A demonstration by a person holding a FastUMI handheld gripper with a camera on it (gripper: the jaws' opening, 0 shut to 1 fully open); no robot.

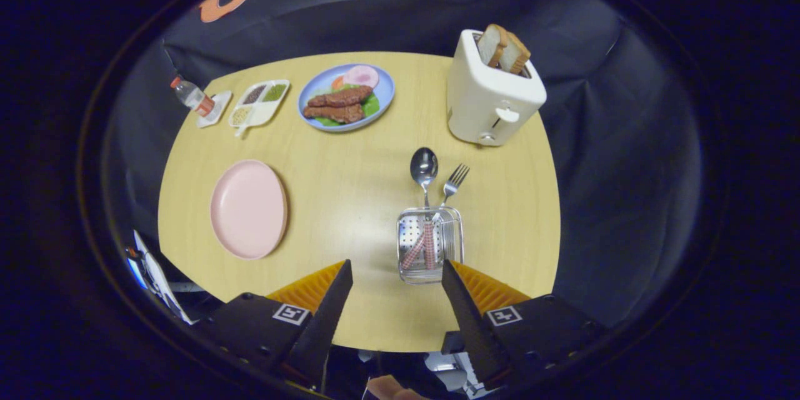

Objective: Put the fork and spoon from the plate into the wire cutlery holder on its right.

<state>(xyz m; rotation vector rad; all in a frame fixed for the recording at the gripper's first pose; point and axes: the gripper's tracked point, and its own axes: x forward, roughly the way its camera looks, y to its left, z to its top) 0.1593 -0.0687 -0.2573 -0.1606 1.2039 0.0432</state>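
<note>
The tool point(395, 281) is held spread apart with nothing between its fingers, above the near edge of the round pale wooden table point(350, 200). Just ahead of the right finger, the square wire cutlery holder point(430, 244) is seen with the steel spoon point(424, 170) and steel fork point(454, 182) standing in it. The empty round pink plate point(249, 209) lies to its left.

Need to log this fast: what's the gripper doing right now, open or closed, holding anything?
Gripper: open, holding nothing; the spoon and fork already stand in the cutlery holder just ahead of its fingers.
</note>
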